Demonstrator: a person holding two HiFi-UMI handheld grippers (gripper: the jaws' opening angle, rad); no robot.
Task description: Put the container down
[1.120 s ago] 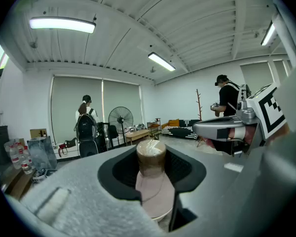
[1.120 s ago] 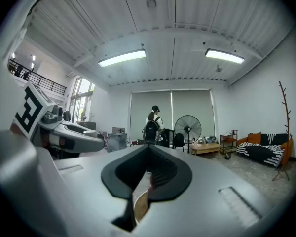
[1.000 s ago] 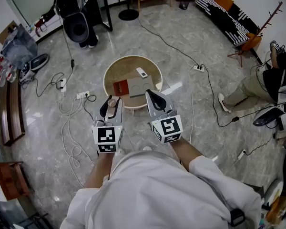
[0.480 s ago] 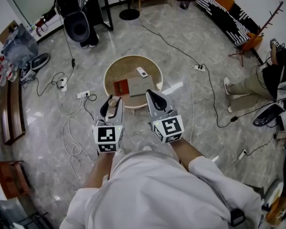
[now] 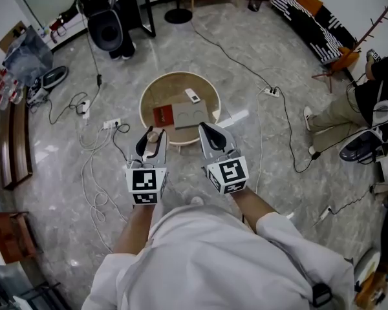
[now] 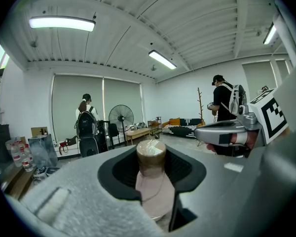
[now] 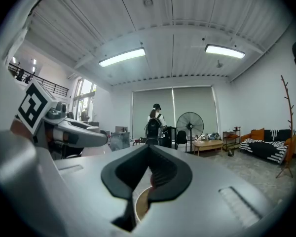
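Note:
My left gripper (image 5: 150, 145) is shut on a small pale pink container (image 6: 153, 191) with a brown lid (image 6: 151, 152), held upright between the black pads. In the head view the container (image 5: 152, 136) hangs just over the near rim of a round wooden table (image 5: 145, 102). Beside it, my right gripper (image 5: 211, 135) is shut with nothing between its jaws, also at the table's near edge. In the right gripper view the right gripper (image 7: 149, 174) has its pads meeting, with the table's rim (image 7: 139, 205) showing below them.
On the table lie a red book (image 5: 163, 117), a grey flat item (image 5: 191, 116) and a white remote (image 5: 192, 96). Cables and power strips (image 5: 111, 126) trail over the marble floor. A standing fan (image 6: 120, 118), people and a bench stand farther off.

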